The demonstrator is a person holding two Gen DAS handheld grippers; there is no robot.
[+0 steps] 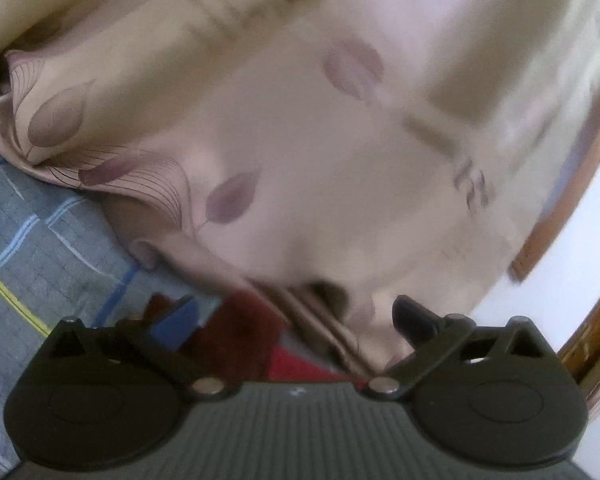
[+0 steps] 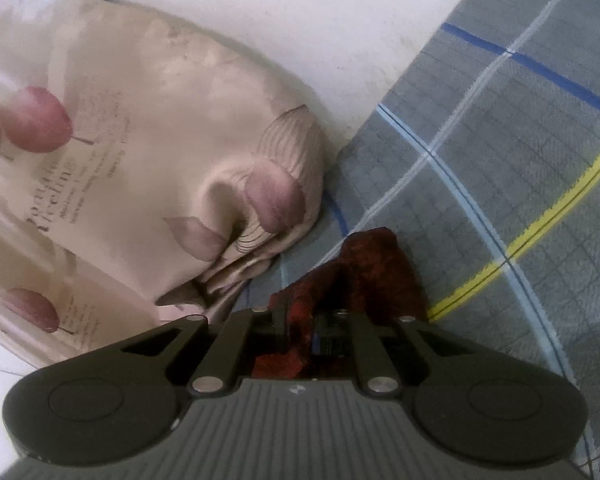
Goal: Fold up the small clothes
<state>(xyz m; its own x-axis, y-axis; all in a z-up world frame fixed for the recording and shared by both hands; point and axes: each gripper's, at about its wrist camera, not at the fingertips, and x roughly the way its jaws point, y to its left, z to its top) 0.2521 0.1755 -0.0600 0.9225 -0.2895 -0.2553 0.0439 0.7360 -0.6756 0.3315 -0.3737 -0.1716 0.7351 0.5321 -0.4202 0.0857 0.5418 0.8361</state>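
A dark red small garment (image 2: 374, 268) lies bunched on the grey checked bedsheet (image 2: 520, 160). My right gripper (image 2: 318, 312) is shut on this red garment, with cloth pinched between its narrow jaws. In the left wrist view, the red garment (image 1: 240, 332) shows just ahead of my left gripper (image 1: 284, 320), between its spread fingers. The left gripper is open, with its jaws wide apart. Whether its fingers touch the cloth is hidden by blur.
A large beige pillow or quilt with purple leaf prints (image 1: 280, 140) fills most of the left wrist view and also sits at the left of the right wrist view (image 2: 140, 140). A white wall (image 2: 300, 20) and a wooden frame (image 1: 572, 184) border the bed.
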